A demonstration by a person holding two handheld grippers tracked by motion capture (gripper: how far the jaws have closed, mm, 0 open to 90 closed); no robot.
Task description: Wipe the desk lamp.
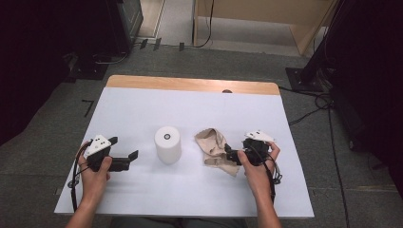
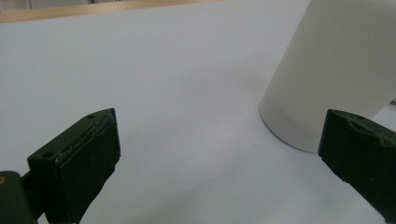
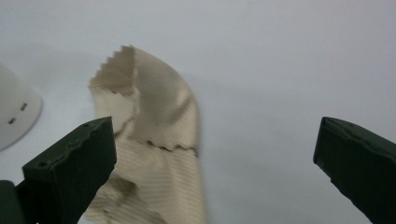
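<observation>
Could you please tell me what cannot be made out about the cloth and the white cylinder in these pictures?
- Beige cloth, high view: its near edge lies behind the right gripper, so contact cannot be judged.
- Beige cloth, right gripper view: its lower part is cut off by the bottom edge and by one jaw.
- White cylinder, left gripper view: its top is cut off by the upper edge.
- The small mark on the cylinder's top, high view: too small to read.
</observation>
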